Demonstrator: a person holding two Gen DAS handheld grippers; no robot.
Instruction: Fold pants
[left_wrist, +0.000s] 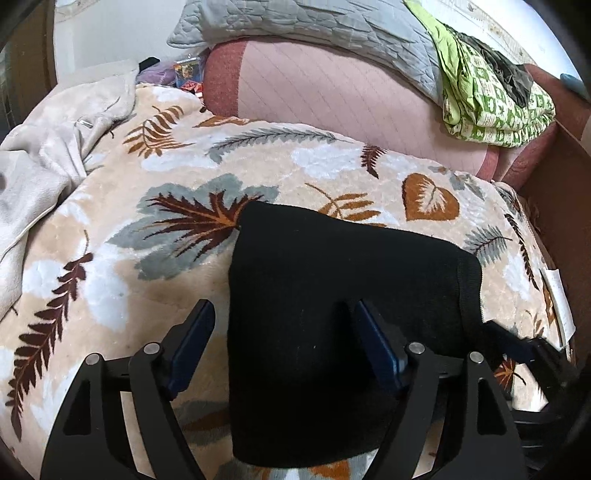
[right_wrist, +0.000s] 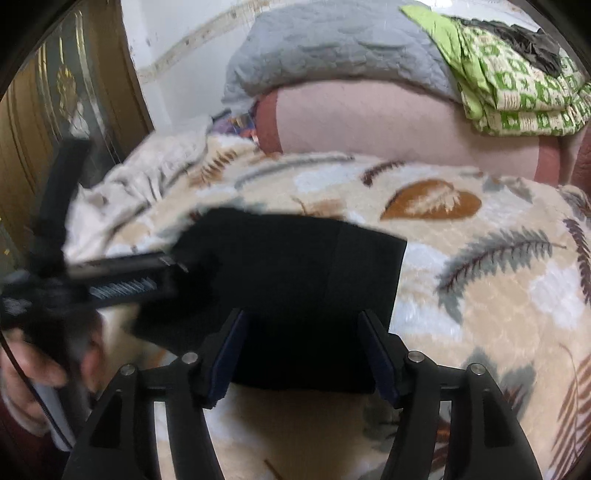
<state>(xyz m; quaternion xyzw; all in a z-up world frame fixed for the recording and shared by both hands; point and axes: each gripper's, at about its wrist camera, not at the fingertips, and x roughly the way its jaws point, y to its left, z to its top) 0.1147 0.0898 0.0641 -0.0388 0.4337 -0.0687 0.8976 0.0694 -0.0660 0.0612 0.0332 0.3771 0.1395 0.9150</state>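
The black pants (left_wrist: 332, 295) lie folded into a compact rectangle on the leaf-patterned blanket (left_wrist: 110, 266). My left gripper (left_wrist: 282, 314) is open, its blue pads either side of the near left part of the pants, holding nothing. In the right wrist view the pants (right_wrist: 288, 266) lie ahead, and my right gripper (right_wrist: 303, 325) is open over their near edge, empty. The left gripper (right_wrist: 110, 277) shows blurred at the pants' left side in the right wrist view. The right gripper (left_wrist: 524, 347) shows at the pants' right edge in the left wrist view.
A pink pillow (left_wrist: 332, 96) lies behind, under a grey quilt (left_wrist: 314, 26) and a green patterned cloth (left_wrist: 491, 99). A beige garment (left_wrist: 48, 147) is bunched at the left. A wooden bed edge (left_wrist: 561, 192) runs at the right; a wooden door (right_wrist: 44, 122) stands left.
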